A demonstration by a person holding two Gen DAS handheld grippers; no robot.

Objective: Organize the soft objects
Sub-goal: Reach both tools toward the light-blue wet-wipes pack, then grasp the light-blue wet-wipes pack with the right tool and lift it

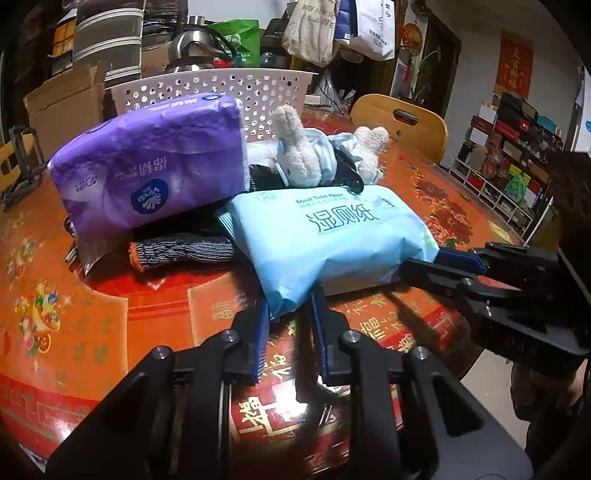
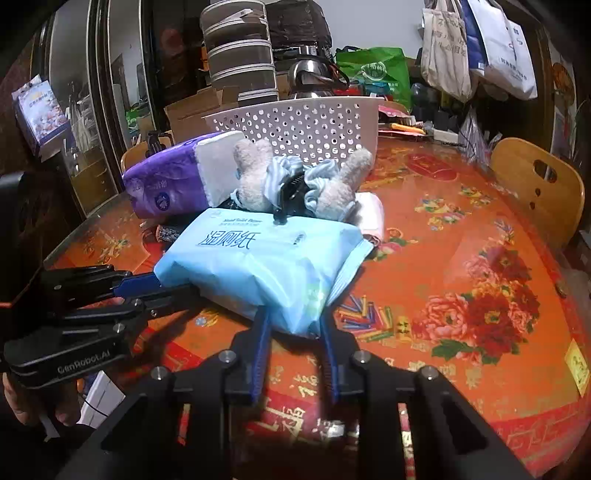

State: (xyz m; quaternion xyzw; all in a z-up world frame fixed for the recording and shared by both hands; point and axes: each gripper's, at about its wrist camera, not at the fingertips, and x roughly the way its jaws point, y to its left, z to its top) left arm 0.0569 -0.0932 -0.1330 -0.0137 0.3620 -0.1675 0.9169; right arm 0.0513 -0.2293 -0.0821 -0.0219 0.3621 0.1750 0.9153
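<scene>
Both my grippers, left [image 1: 286,306] and right [image 2: 295,321], pinch corners of the blue wipes pack [image 1: 325,236], lying in front of the white basket [image 1: 207,92]; lifting unevenly could topple the plush rabbit [image 1: 299,151] resting on the pack's far edge

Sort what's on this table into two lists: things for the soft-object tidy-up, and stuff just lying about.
For the job:
light blue wet-wipe pack, at both grippers' jaws
purple tissue pack
beige plush toy
grey knitted glove
white perforated plastic basket

Lying about:
steel kettle
cardboard box
wooden chair
hanging tote bags
</scene>
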